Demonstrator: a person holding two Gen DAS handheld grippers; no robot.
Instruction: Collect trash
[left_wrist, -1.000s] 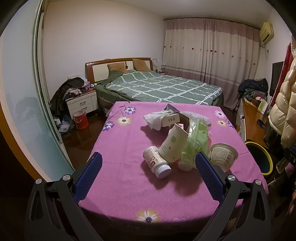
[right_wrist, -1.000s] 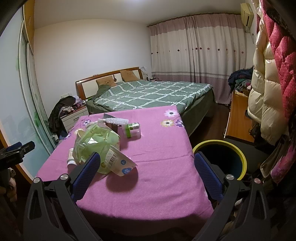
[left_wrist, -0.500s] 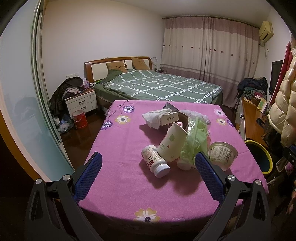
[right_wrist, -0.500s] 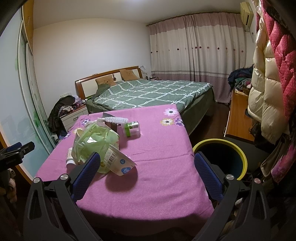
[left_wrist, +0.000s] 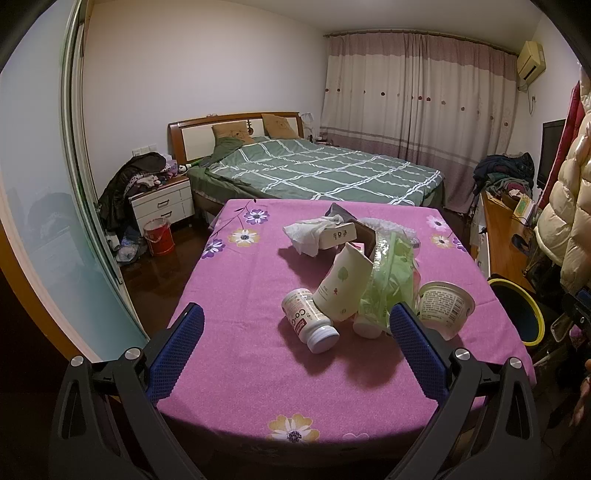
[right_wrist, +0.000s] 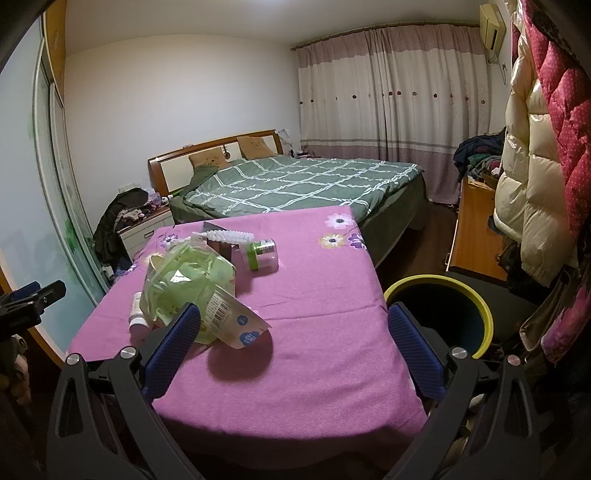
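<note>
One bottle (left_wrist: 309, 319), two cups (left_wrist: 343, 287)

A table (left_wrist: 236, 332) under a purple flowered cloth bore a white bottle (left_wrist: 309, 320), paper cup (left_wrist: 343, 286), green bag (left_wrist: 388, 284), yogurt tub (left_wrist: 445, 308), and perhaps crumpled tissue (left_wrist: 306, 236).

Left wrist view looks from the near edge of the bench (left_wrist: 236, 350) toward the bed (left_wrist: 325, 173), trash pile close ahead. Right wrist view sits further right, same facing, bin (right_wrist: 439, 317) near. Both share bench (right_wrist: 325, 332), green bag (left_wrist: 388, 284) (right_wrist: 184, 288), bed (right_wrist: 295, 184).
</note>
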